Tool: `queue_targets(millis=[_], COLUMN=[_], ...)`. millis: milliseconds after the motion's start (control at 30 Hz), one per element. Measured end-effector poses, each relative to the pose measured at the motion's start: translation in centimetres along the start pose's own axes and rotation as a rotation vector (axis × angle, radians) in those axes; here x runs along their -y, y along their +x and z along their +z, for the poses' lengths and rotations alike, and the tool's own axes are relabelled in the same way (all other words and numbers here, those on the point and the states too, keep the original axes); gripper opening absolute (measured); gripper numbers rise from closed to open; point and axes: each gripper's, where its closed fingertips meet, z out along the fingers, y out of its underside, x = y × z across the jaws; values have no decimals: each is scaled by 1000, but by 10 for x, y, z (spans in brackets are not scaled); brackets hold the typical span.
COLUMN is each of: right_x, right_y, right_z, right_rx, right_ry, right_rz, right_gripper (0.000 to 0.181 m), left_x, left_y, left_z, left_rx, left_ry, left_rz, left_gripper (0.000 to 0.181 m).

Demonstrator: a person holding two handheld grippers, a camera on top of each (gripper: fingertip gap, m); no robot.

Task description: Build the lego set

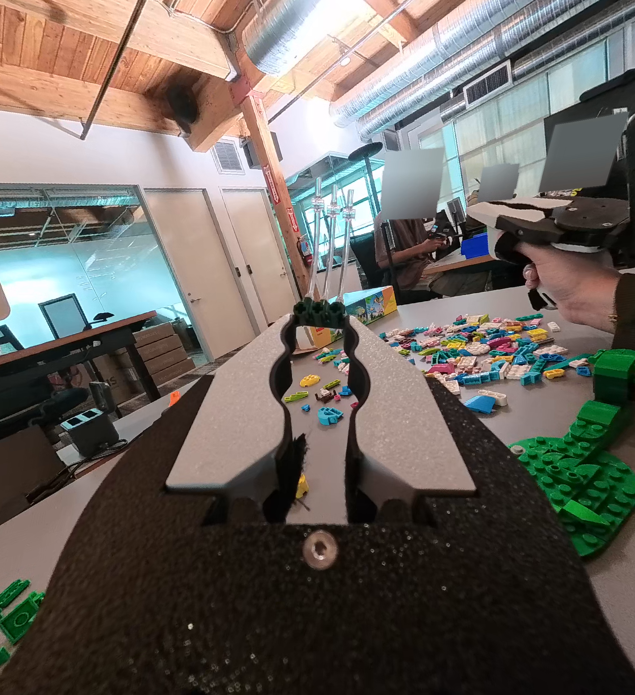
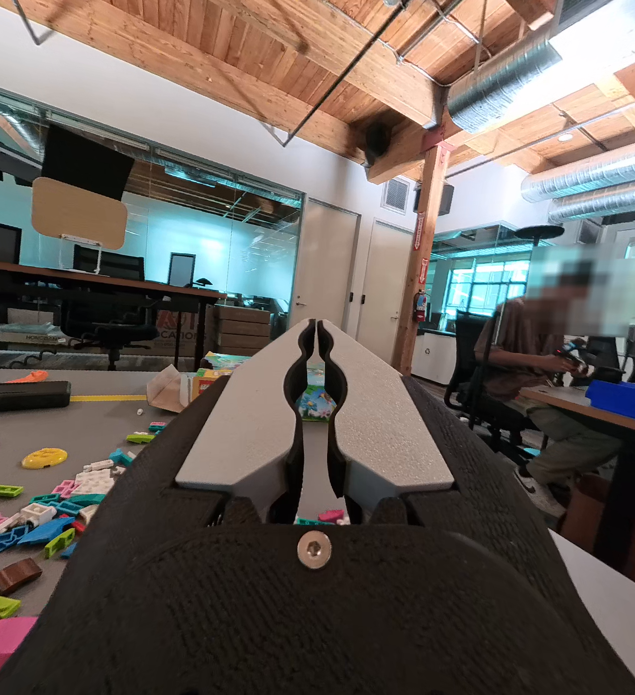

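Midway: your left gripper [image 1: 319, 319] pinches the dark green stem piece [image 1: 319, 310] (three clear rods up) above the green base [image 1: 586, 485], your right gripper [image 2: 316, 324] closed empty, loose bricks [image 1: 496, 349] beyond the base unused.

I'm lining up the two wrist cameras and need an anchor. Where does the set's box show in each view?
Left wrist view: the box lies on the table just past the left gripper, right of its tips, which hold a dark green piece with clear rods.
Right wrist view: the box shows through the gap behind the shut right gripper.
Shared landmark: the wooden post.
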Motion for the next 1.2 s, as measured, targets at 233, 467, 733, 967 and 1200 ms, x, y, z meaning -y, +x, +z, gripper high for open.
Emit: queue_targets(millis=[233, 467, 733, 967, 1200], right_x=[17, -34, -80, -72, 37], right_y=[-129, -168, -180, -178, -206], right_z=[-69, -145, -176, -156, -72], right_rx=[1067, 1572, 1745, 1705, 1311], right_ry=[-118, -609, -865, -800, -144], right_rz=[147, -56, -321, -288, -235], right_gripper=[11, 23, 32, 23, 22], left_x=[0, 1, 1, -1, 1], left_y=[-1, -1, 0, -6, -11], left_z=[0, 0, 0, 0, -2], left_rx=[3, 3, 1, 29, 50], left_ry=[2, 3, 4, -24, -12], left_rz=[-7, -5, 11, -21, -40], left_gripper=[22, 22, 22, 22, 22])
